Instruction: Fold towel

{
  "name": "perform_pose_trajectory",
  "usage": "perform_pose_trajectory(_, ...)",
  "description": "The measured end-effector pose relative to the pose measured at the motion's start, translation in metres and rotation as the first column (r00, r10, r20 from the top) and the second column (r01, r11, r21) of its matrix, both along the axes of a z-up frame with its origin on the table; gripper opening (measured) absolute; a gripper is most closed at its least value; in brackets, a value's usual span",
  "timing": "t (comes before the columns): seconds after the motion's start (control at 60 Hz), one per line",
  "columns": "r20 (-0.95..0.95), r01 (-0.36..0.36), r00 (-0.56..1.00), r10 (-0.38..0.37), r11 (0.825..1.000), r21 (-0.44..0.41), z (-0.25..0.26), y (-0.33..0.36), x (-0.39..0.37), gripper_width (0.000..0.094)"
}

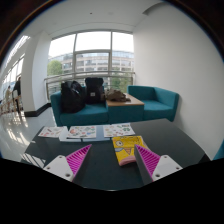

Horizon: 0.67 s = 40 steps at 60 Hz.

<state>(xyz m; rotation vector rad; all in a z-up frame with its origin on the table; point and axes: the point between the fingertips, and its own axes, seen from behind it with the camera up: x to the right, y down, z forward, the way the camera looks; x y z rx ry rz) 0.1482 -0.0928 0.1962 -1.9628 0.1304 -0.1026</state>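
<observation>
A yellow folded towel [127, 149] with a printed pattern lies flat on the dark table [100, 165]. My gripper [112, 160] is open, with its pink pads spread wide above the table. The towel lies just ahead of the fingers, close against the inner side of the right finger [149, 159]. The left finger [74, 159] is well apart from it. Nothing is held between the fingers.
Several magazines or papers [85, 131] lie along the table's far edge. Beyond is a teal sofa [150, 100] with two black bags [73, 95] on it, a wooden side table [125, 99] and large windows.
</observation>
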Motion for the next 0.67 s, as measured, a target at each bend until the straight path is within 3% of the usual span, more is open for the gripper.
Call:
perform_pose_trajectory(0.317,0.005,-0.138,0.99,0.138,0.99,0.014,-0.002,-0.057,-0.09,0.0853)
perform_pose_trajectory(0.667,-0.016,-0.164,0.986,0.164,0.986,0.027,0.004,-0.079,-0.108,0.0853)
